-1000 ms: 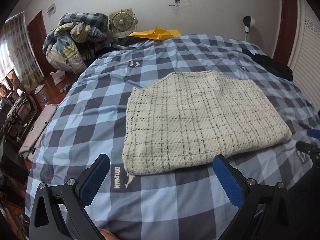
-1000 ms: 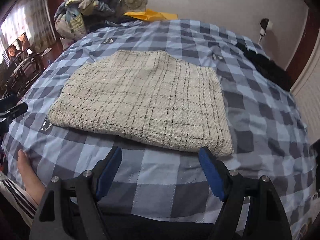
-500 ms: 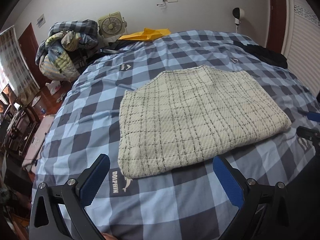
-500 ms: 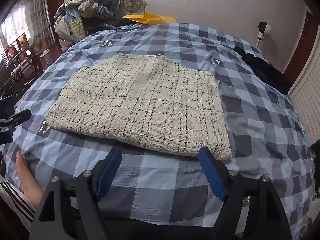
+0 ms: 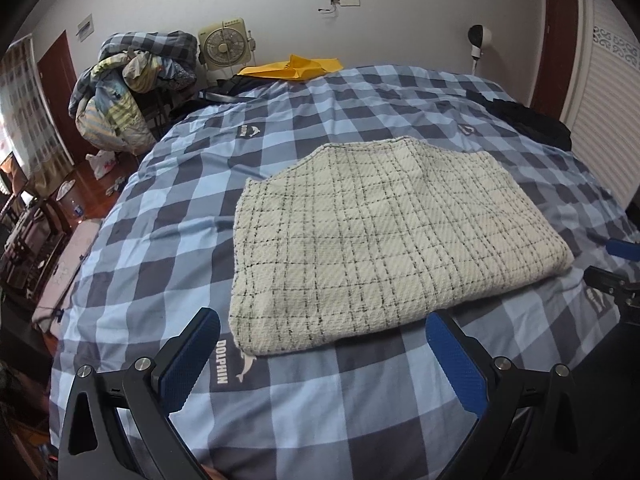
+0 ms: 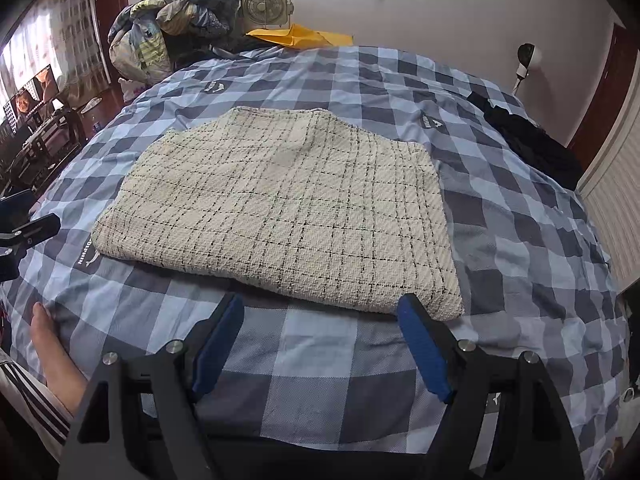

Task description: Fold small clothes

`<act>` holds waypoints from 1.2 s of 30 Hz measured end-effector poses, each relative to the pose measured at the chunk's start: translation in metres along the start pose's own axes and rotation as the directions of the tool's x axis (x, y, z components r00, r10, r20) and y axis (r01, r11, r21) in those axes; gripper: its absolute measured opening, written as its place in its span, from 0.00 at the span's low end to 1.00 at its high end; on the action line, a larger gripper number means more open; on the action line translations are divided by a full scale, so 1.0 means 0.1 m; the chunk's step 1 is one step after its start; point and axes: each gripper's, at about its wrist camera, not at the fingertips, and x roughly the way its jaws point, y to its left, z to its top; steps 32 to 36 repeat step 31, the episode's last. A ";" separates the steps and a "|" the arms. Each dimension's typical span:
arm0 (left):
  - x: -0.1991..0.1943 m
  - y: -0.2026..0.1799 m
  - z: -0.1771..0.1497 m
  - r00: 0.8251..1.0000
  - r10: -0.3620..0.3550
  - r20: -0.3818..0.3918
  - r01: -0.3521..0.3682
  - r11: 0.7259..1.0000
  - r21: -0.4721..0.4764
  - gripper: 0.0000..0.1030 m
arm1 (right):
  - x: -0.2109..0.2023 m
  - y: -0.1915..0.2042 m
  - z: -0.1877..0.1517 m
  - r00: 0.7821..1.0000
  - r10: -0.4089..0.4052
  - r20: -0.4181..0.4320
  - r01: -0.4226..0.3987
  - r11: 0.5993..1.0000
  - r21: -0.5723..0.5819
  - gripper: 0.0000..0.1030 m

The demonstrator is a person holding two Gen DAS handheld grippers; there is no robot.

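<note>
black gripper [image 6: 320, 320] frames, blue pads [image 6: 422, 350], striped sleeve [image 6: 30, 400].

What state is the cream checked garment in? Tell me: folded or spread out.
Folded. The garment lies on the bed as a compact rectangle with thick, doubled near edges and no sleeves showing. Neither gripper touches it.

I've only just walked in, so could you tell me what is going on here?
A person holds a two-finger gripper in each hand over a bed with a blue checked cover. A cream checked garment lies on it, already folded. The left gripper and right gripper are open at its near edge, holding nothing.
</note>
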 end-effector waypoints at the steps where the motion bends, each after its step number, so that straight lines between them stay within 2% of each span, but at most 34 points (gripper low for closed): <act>1: 0.00 0.00 0.00 1.000 -0.001 -0.001 0.001 1.000 -0.001 1.00 | 0.00 0.00 0.00 1.000 0.000 0.001 0.000 1.000 0.000 0.74; 9: 0.01 0.01 -0.01 1.000 0.006 -0.003 -0.006 1.000 -0.009 1.00 | 0.00 -0.01 0.00 1.000 0.000 0.001 0.000 1.000 -0.002 0.74; 18: 0.00 -0.04 -0.02 0.998 0.069 0.012 -0.069 0.997 0.033 1.00 | 0.00 0.00 0.00 1.000 -0.002 0.002 0.002 1.000 -0.003 0.74; 28: 0.01 0.07 -0.03 0.998 0.058 0.005 -0.058 0.998 -0.023 1.00 | 0.01 -0.01 0.00 1.000 -0.002 0.000 0.002 1.000 -0.005 0.74; 36: 0.03 0.08 -0.03 0.998 0.059 -0.005 -0.060 0.998 -0.027 1.00 | 0.01 0.00 0.00 1.000 -0.002 0.000 0.002 1.000 -0.005 0.74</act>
